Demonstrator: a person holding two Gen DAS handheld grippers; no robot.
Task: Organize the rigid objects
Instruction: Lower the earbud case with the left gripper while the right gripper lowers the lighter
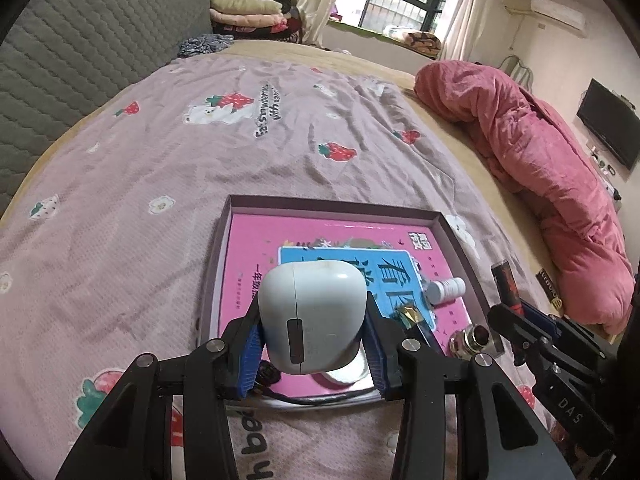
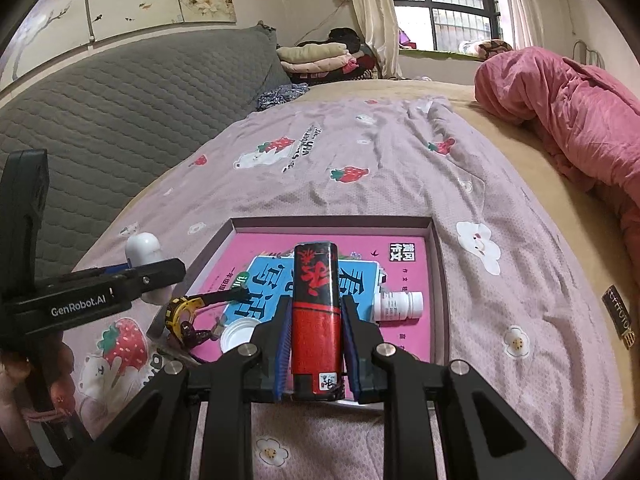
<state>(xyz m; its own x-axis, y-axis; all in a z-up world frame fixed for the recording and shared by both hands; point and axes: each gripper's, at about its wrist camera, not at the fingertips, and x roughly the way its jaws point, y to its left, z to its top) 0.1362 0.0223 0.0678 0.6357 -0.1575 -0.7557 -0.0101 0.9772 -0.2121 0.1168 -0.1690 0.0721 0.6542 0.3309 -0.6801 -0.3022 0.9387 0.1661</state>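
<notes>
My left gripper (image 1: pixel 312 336) is shut on a white earbud case (image 1: pixel 312 312), held above the near left part of a shallow box tray (image 1: pixel 320 202). My right gripper (image 2: pixel 316 344) is shut on a red and black lighter (image 2: pixel 316 312), held above the tray's near edge (image 2: pixel 332 222). A pink book (image 2: pixel 352 248) lies in the tray. On it are a white pill bottle (image 2: pixel 398 306), a white cap (image 2: pixel 238 334) and a yellow watch (image 2: pixel 182 312). The right gripper with the lighter (image 1: pixel 506 280) shows at the right of the left wrist view. The case (image 2: pixel 144 250) shows at the left of the right wrist view.
The tray sits on a bed with a lilac strawberry-print blanket (image 1: pixel 160 168). A rolled pink quilt (image 1: pixel 540 168) lies along the right side. A grey padded headboard (image 1: pixel 80 40) is on the left. A small metal fitting (image 1: pixel 474 340) is in the tray's near right corner.
</notes>
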